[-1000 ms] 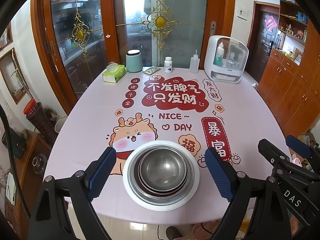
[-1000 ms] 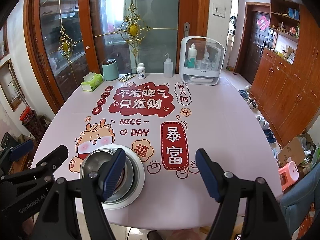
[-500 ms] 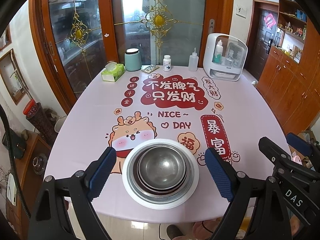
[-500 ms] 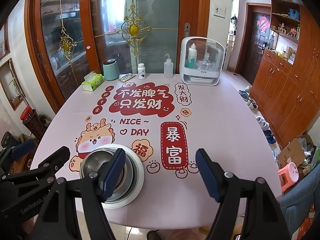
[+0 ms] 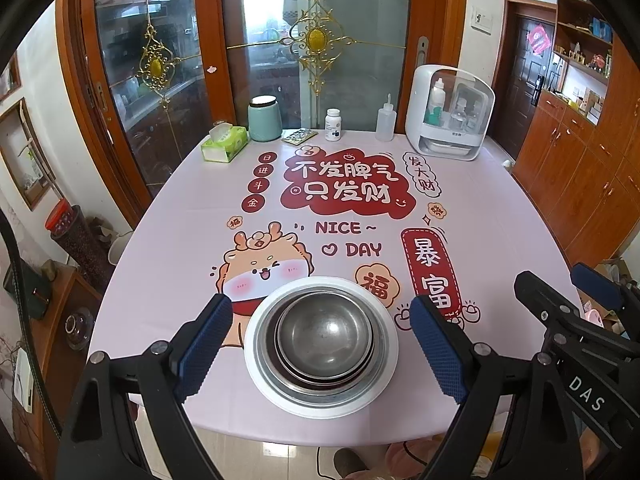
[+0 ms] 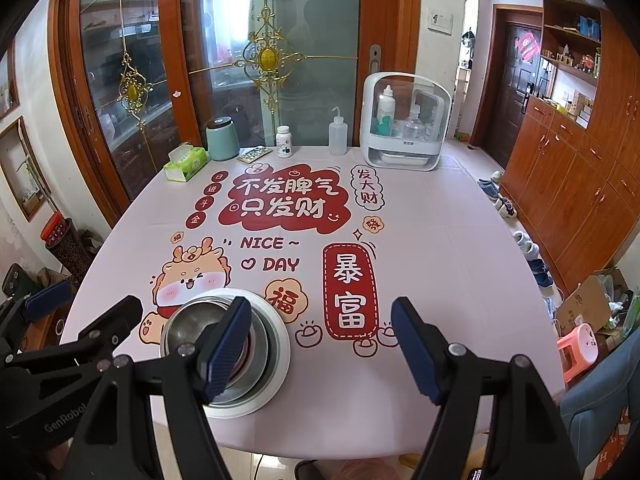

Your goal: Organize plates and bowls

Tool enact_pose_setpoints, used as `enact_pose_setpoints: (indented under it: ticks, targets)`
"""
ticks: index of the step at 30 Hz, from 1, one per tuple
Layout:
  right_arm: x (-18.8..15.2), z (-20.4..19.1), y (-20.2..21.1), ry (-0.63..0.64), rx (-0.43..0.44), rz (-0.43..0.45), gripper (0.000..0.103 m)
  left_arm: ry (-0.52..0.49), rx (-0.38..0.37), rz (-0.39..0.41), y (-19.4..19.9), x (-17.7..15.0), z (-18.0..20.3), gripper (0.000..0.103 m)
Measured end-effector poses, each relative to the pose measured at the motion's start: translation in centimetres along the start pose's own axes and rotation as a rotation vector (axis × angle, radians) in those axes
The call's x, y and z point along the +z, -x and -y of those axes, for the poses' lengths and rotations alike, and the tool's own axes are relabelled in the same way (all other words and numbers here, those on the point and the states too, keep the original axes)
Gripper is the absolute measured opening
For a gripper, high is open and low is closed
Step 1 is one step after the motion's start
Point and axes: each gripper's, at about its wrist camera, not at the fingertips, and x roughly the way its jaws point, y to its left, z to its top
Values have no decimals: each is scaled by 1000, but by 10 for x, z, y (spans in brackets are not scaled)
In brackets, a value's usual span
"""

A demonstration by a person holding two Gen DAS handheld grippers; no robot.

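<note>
A stack of steel bowls [image 5: 325, 336] sits nested on a white plate [image 5: 251, 346] near the front edge of the pink table [image 5: 168, 264]. My left gripper [image 5: 320, 309] hovers in front of the stack, open, its blue pads [image 5: 204, 344] wide on either side and touching nothing. In the right wrist view the bowls [image 6: 192, 320] and plate [image 6: 280, 346] lie at lower left, partly hidden behind a finger. My right gripper [image 6: 322, 308] stands open over bare tablecloth to the right of the stack, nothing between its fingers.
Along the far edge stand a green tissue box [image 5: 224, 146], a teal canister [image 5: 264, 119], a pill bottle [image 5: 333, 124], a squeeze bottle [image 5: 386, 122] and a white storage case [image 5: 450, 114]. Wooden cabinets [image 6: 580, 184], shoes, a cardboard box and a pink stool [image 6: 578, 346] are to the right.
</note>
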Motion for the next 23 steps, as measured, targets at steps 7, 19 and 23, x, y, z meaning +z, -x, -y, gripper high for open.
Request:
enact_pose_setpoints:
  ticks: [7, 19, 23]
  targets:
    - [0, -1, -1, 2, 4, -6, 73, -1, -2, -4, -1, 0, -2, 89]
    - [-1, 0, -4, 1, 4, -12, 73, 3, -5, -6, -1, -3, -3, 89]
    - [-4, 2, -6, -8, 5, -17, 73, 0, -2, -6, -1, -2, -3, 89]
